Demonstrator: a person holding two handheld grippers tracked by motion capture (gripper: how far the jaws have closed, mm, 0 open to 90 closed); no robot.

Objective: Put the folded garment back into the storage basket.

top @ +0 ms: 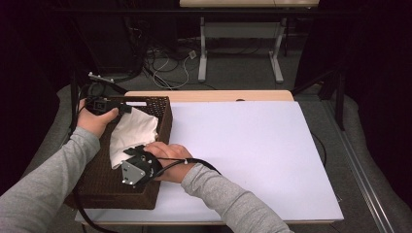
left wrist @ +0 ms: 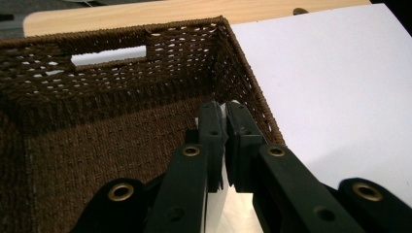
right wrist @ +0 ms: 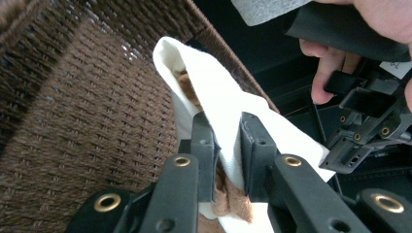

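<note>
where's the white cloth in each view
High view: the white folded cloth is left of centre, over the dark brown woven basket, stretched between the left gripper and the right gripper.
Left gripper view: a white sliver pinched between the shut jaws, low centre.
Right gripper view: centre, running from upper middle to the bottom, held between the jaws.
Shared landmark: the basket's woven wall.

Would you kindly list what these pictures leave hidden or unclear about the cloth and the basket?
- High view: the white cloth hides part of the brown woven basket floor.
- Left gripper view: the left hand-held gripper pinches a white edge, mostly hidden by the jaws.
- Right gripper view: the right hand-held gripper covers the cloth's brown patch; the bottom edge cuts it off.
</note>
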